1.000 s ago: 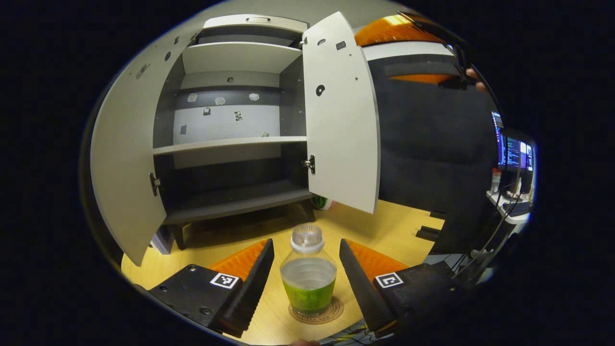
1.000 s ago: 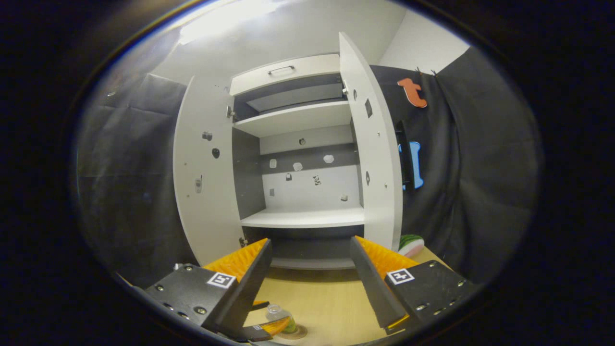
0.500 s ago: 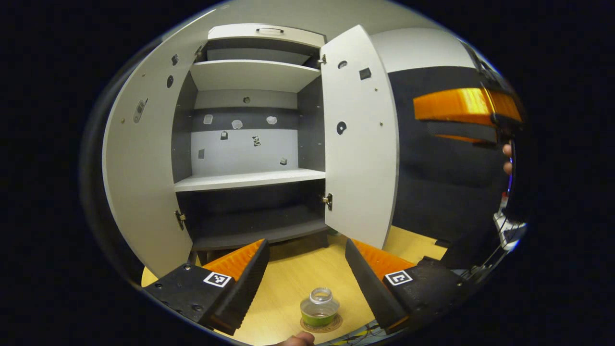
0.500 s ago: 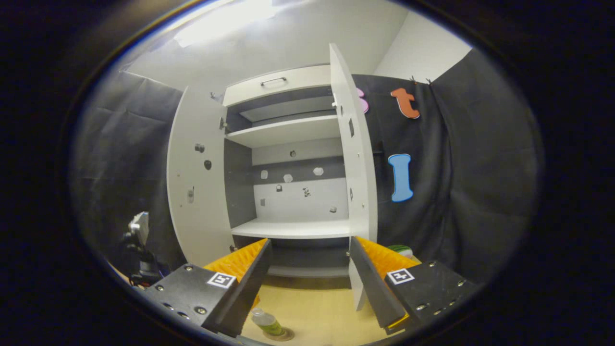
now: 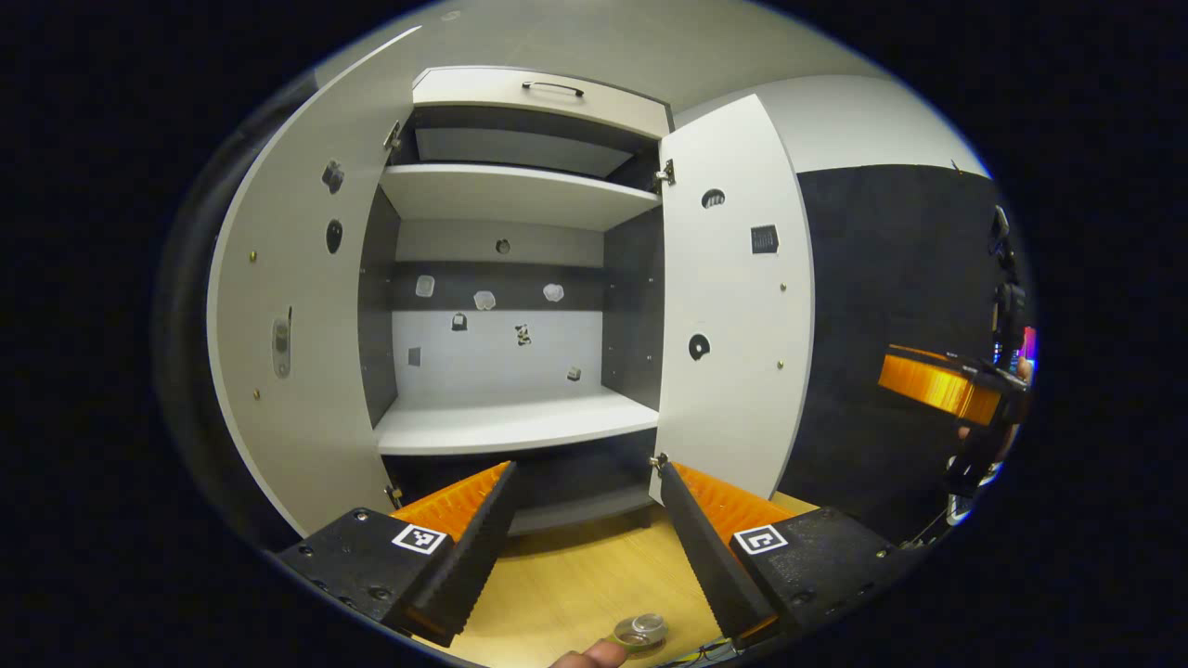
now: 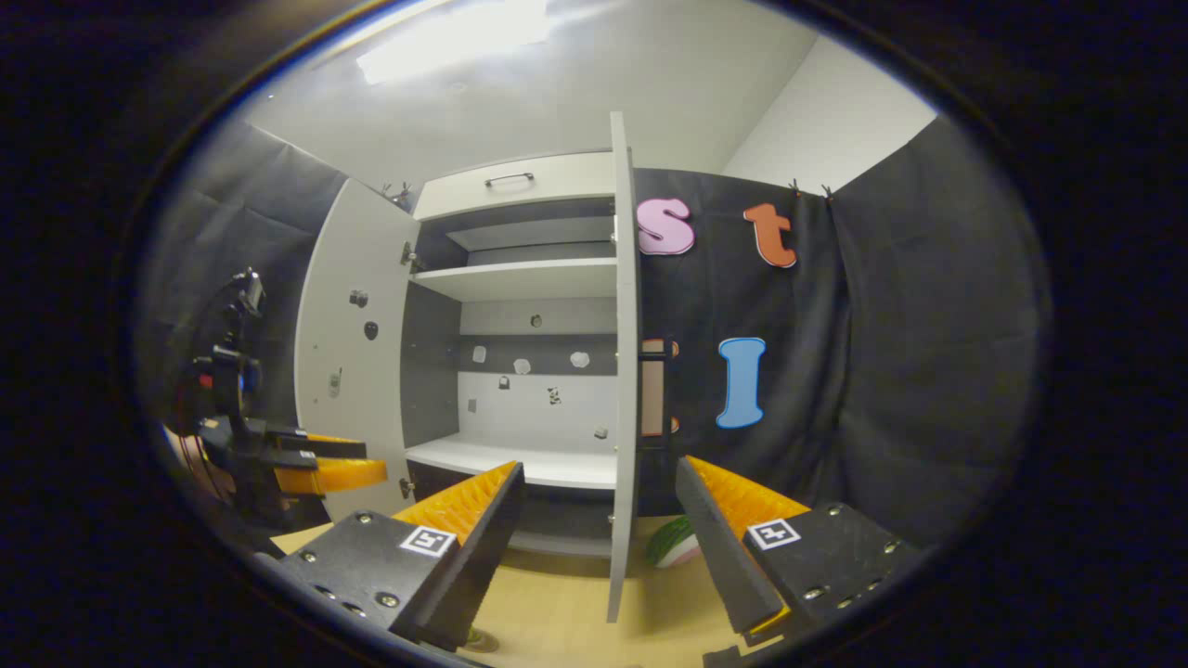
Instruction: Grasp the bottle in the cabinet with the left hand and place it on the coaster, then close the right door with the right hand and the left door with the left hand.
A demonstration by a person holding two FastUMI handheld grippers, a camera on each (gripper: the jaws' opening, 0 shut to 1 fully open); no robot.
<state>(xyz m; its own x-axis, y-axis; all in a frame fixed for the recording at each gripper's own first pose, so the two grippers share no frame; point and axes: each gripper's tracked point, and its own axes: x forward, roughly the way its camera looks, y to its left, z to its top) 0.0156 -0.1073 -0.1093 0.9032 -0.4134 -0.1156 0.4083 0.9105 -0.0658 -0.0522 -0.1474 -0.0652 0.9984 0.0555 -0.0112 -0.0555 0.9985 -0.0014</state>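
The clear bottle (image 5: 642,628) with green liquid stands on the round coaster (image 5: 624,642) on the wooden table, at the bottom edge of the left gripper view. My left gripper (image 5: 587,473) is open and empty, above and behind the bottle, facing the open cabinet. Both white doors stand open: the left door (image 5: 278,362) and the right door (image 5: 733,325). My right gripper (image 6: 599,468) is open and empty, with the right door (image 6: 625,390) edge-on between its fingers, farther off. The left gripper (image 6: 320,471) also appears at the left of the right gripper view.
The cabinet shelves (image 5: 510,422) hold nothing. A watermelon-slice toy (image 6: 675,543) lies on the table by the right door's foot. The right gripper (image 5: 937,388) and the hand holding it sit at the far right. A fingertip (image 5: 585,657) shows beside the bottle.
The left gripper has drawn up and back from the bottle, which stays on the coaster. The right gripper has swung rightward, so the right door now shows edge-on.
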